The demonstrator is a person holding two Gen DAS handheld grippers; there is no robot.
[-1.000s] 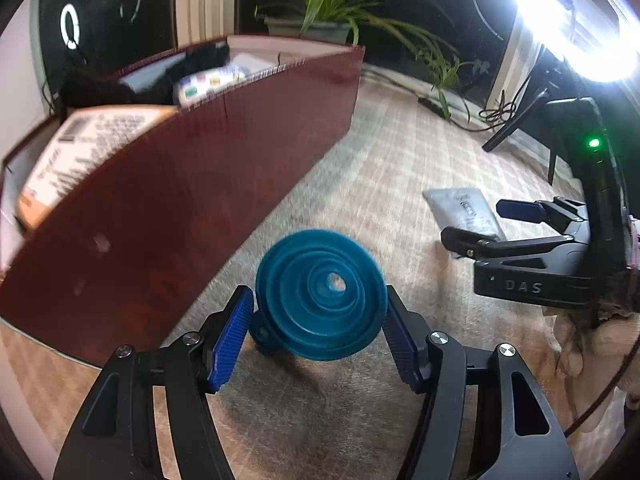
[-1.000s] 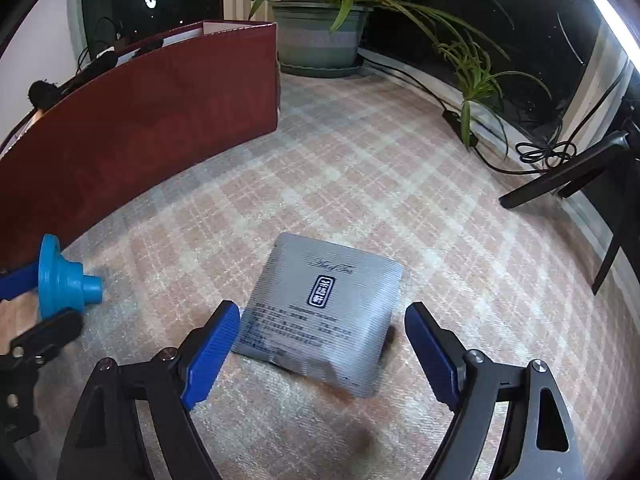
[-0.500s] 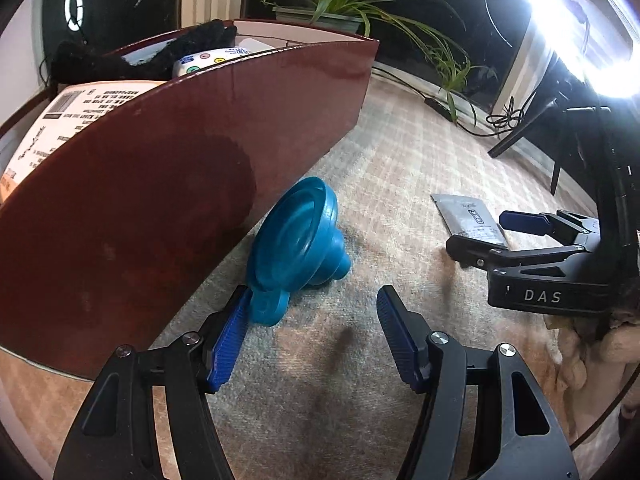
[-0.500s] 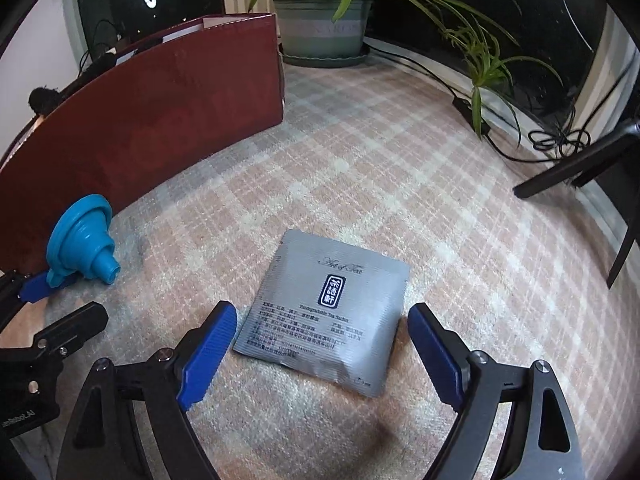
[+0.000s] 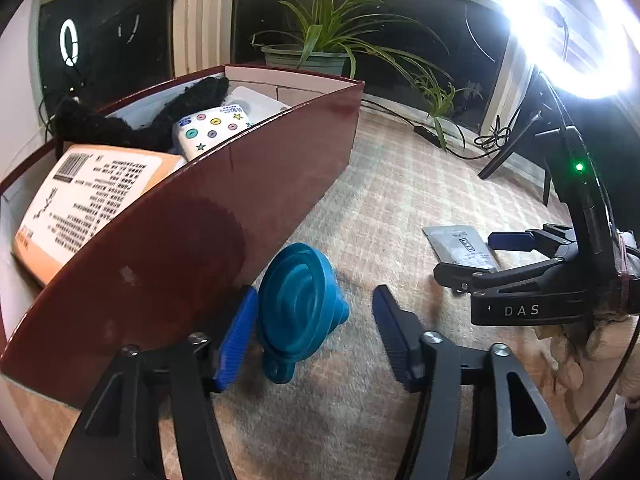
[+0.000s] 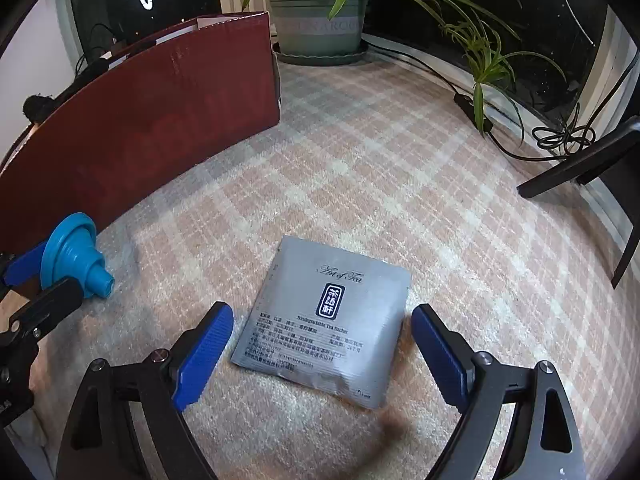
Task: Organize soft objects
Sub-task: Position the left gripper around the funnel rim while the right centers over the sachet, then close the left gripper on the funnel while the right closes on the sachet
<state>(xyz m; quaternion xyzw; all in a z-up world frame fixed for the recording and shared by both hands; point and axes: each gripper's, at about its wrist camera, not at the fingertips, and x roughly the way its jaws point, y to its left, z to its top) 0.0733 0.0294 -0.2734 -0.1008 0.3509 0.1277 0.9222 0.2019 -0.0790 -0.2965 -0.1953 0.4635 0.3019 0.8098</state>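
Observation:
A blue collapsible funnel (image 5: 300, 304) lies on its side on the plaid cloth, against the dark red box (image 5: 208, 216). My left gripper (image 5: 316, 336) is open around it; the funnel rests by the left pad and is not clamped. It also shows in the right wrist view (image 6: 76, 256). A grey tea sachet (image 6: 328, 320) lies flat on the cloth. My right gripper (image 6: 324, 356) is open, its pads on either side of the sachet's near edge. The sachet also shows in the left wrist view (image 5: 460, 244).
The red box holds a black knitted item (image 5: 132, 120), a spotted tissue pack (image 5: 212, 128) and an orange-and-white packet (image 5: 84, 196). A potted plant (image 6: 320, 12), cables (image 6: 560, 140) and a black stand leg (image 6: 580, 164) line the window side.
The left gripper opened and let go of the funnel, which dropped onto the cloth by the box. The right gripper moved slightly closer to the sachet.

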